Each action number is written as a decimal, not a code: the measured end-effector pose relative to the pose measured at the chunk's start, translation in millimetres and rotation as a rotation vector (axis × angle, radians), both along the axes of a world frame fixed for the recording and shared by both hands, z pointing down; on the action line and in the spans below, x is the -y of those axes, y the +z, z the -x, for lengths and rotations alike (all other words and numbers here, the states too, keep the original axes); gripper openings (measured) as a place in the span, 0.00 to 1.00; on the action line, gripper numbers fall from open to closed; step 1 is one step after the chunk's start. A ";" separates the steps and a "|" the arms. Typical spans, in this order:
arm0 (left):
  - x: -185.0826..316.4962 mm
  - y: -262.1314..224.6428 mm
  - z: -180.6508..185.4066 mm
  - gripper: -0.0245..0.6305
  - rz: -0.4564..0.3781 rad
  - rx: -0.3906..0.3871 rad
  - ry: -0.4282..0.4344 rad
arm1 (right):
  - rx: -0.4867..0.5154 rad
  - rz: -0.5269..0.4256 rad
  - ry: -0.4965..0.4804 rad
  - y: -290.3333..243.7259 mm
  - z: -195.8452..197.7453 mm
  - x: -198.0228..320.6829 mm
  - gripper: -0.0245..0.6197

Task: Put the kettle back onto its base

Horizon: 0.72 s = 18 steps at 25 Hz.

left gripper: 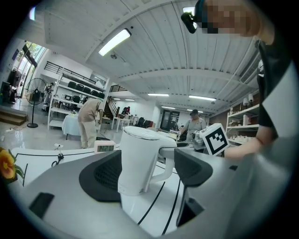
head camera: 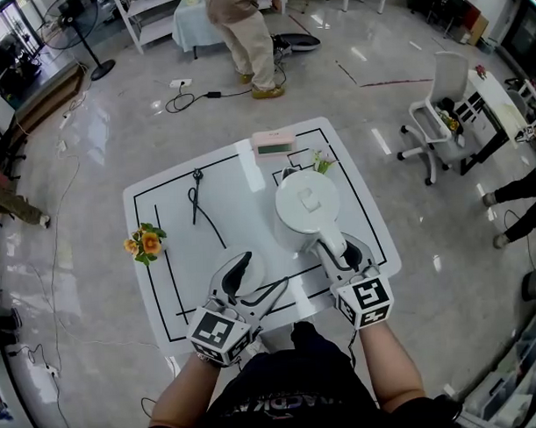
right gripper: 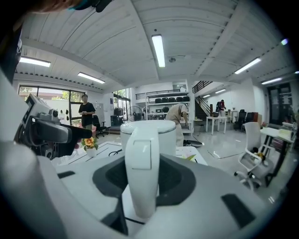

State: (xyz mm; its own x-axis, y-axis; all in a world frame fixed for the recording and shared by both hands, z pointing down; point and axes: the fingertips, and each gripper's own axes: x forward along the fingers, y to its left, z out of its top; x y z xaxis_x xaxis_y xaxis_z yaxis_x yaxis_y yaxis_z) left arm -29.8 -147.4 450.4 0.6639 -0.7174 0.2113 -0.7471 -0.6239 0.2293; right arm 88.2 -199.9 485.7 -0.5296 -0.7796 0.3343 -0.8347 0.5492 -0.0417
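A white electric kettle [head camera: 305, 206] stands upright on the white table [head camera: 163, 223], right of centre, its handle [right gripper: 141, 172] pointing toward me. My right gripper [head camera: 338, 248] is shut on that handle, with a dark pad against each side of it [right gripper: 142, 184]. A round white base [head camera: 255, 272] lies on the table left of the kettle, partly under my left gripper [head camera: 242, 269]. That gripper is open and holds nothing. In the left gripper view [left gripper: 147, 170] the kettle [left gripper: 140, 161] shows beyond the jaws.
Black tongs [head camera: 197, 198], a flower pot [head camera: 146, 244], a small clock [head camera: 272, 141] and a little plant [head camera: 321, 163] are on the table. A person [head camera: 244, 34] stands on the floor beyond it, and a white chair [head camera: 440, 106] is at the right.
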 end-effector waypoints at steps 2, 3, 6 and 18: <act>-0.6 -1.2 0.4 0.56 -0.005 0.002 0.003 | -0.003 0.000 0.005 0.5 -0.1 -0.1 0.24; -1.0 -2.2 0.9 0.54 -0.008 0.002 0.004 | -0.004 0.001 0.006 0.4 0.0 -0.1 0.24; -2.3 -5.7 3.8 0.47 -0.018 0.002 0.000 | -0.005 0.004 0.007 -0.8 0.0 -0.1 0.24; -9.9 -15.5 24.0 0.04 -0.043 0.003 -0.058 | 0.005 -0.011 0.013 -6.0 1.2 -0.8 0.24</act>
State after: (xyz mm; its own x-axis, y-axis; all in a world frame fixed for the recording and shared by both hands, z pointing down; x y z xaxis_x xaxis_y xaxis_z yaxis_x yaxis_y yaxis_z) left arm -53.8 -137.5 434.9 0.6201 -0.7633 0.1815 -0.7832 -0.5885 0.2007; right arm 86.9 -199.2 479.6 -0.5214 -0.7899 0.3228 -0.8413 0.5391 -0.0397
